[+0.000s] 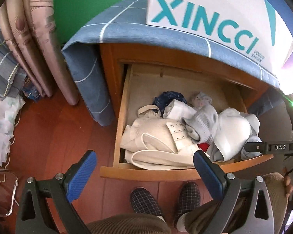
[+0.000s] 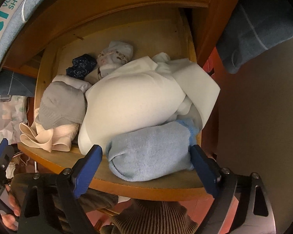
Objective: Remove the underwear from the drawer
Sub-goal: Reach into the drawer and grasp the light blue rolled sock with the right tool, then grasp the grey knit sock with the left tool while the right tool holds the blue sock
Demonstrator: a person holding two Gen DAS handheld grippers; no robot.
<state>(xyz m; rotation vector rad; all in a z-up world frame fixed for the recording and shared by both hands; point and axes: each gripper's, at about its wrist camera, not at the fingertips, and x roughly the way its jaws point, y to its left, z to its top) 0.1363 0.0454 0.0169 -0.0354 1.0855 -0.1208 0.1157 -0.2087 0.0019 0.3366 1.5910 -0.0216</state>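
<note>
Blue-padded fingers of the right gripper stand wide apart at the front lip of the open wooden drawer, flanking a rolled light-blue fleecy bundle; its right end looks to touch the right pad, a narrow gap shows at the left, and nothing is clamped. The left gripper is likewise spread wide and empty, held in front of the drawer's front board, above the floor and the person's checked slippers.

Underwear lies heaped at the drawer's front: a cream padded bra with a hook-and-eye strip on the left, a smooth white moulded garment on the right, the blue bundle before it. All appear light, soft and compliant. A pinch would probably collapse the fabric, so a fold, band or strap seems the surest hold. Straps may snag neighbouring pieces and drag them along.

A grey knitted piece and small rolled items at the back are hard to identify. A red scrap is mostly buried. The drawer's depth behind the heap is hidden beneath the cabinet top.
</note>
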